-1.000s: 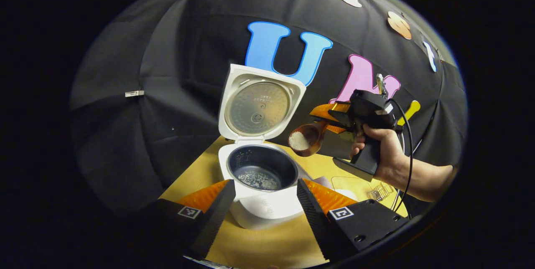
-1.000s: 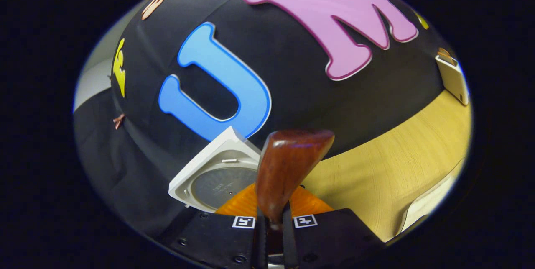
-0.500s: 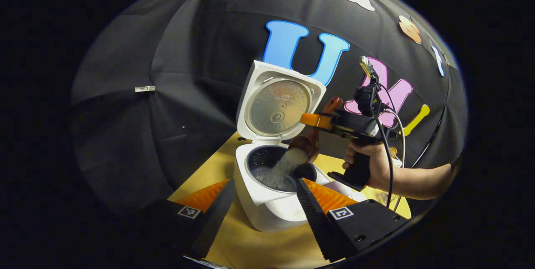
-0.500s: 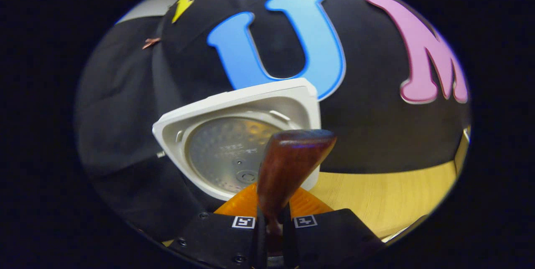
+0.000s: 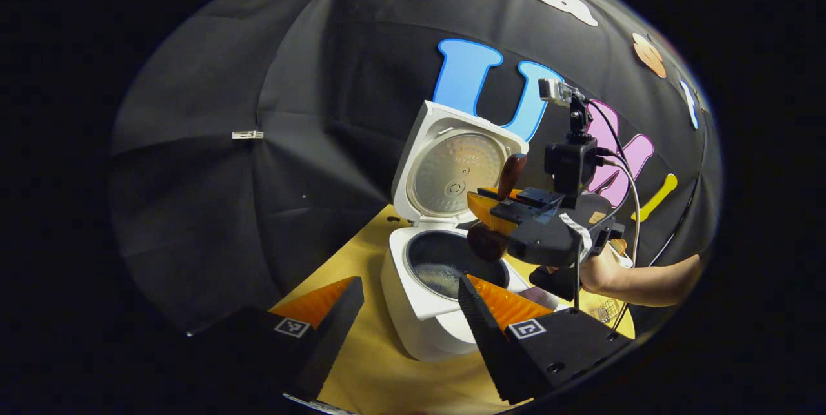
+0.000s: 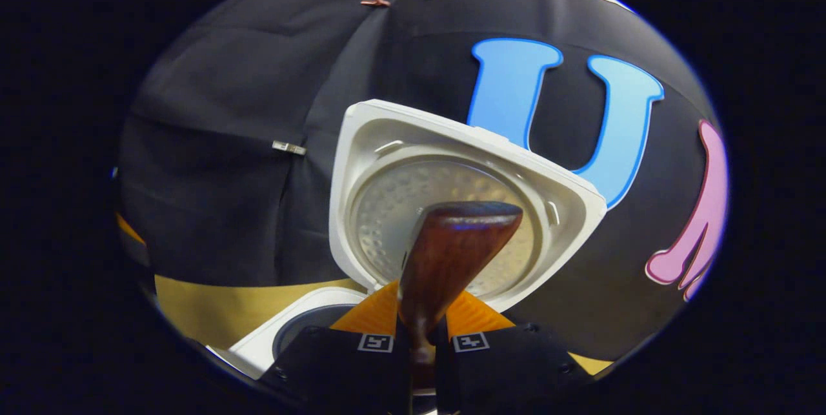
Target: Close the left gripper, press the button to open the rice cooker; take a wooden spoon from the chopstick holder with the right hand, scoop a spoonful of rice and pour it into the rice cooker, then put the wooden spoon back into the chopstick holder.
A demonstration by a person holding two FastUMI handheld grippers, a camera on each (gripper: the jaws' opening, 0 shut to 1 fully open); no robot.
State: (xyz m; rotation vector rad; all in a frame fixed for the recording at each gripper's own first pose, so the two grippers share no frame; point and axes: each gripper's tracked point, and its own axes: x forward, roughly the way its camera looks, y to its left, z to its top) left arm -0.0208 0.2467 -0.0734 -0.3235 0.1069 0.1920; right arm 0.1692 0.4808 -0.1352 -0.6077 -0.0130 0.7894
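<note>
Currently the cooker [image 5: 426,292] sits open on the table [image 5: 368,363], lid [image 5: 455,166] upright against the booth wall. Rice [image 5: 445,281] lies in the pot [image 5: 452,260]; amount is hard to judge, since the near rim and the left gripper's [image 5: 406,324] finger cut it off. Left gripper hovers in front of the cooker, fingers spread wide, holding nothing.

Right gripper [image 5: 490,208] hangs over the pot's right edge, clamped on the spoon [image 5: 503,202] handle. Spoon stands near vertical: handle end up, bowl down over the pot. Bowl's inside faces away, contents unreadable. Hand [image 5: 597,270] is mostly hidden behind the gripper body.

Right gripper view: fingers [image 6: 381,341] pinch the handle [image 6: 445,260], which blocks the lid's [image 6: 452,208] centre. Pot [image 6: 310,331] is a sliver at bottom left, bowl hidden. A wire rack [image 5: 603,308] by the wrist is too cut off to identify.
</note>
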